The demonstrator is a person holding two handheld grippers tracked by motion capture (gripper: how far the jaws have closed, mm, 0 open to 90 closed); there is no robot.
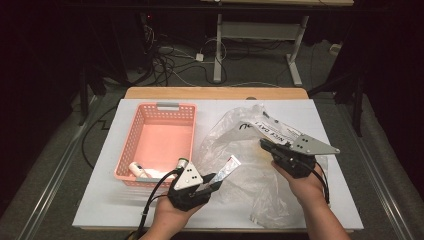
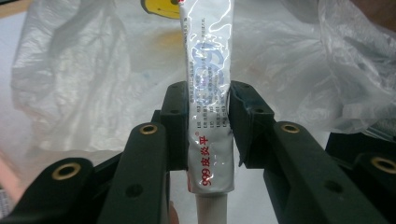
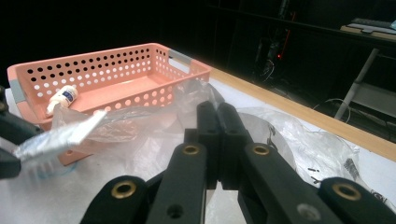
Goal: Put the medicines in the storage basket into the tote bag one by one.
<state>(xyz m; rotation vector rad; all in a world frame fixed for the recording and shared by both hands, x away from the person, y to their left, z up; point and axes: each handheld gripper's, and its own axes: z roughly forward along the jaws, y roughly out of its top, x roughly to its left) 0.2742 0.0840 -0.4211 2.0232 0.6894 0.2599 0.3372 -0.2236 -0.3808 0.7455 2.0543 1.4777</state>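
left gripper (image 1: 212,185) clamps silver tube (image 1: 227,168) | right gripper (image 1: 267,146) pinches plastic bag (image 1: 235,145) | pink basket (image 1: 131,145) beside

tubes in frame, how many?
2. One silver tube is clamped in the left gripper beside the clear plastic bag. One small white tube lies in the pink basket. The bag may hide more.

1. table (image 1: 100,200) is lit bright from overhead, room past it goes pretty much black
2. glare streaks down the silver tube (image 2: 210,93) right between the left gripper (image 2: 205,112) jaws
3. plastic bag (image 2: 84,84) beyond those jaws looks washed out and soft
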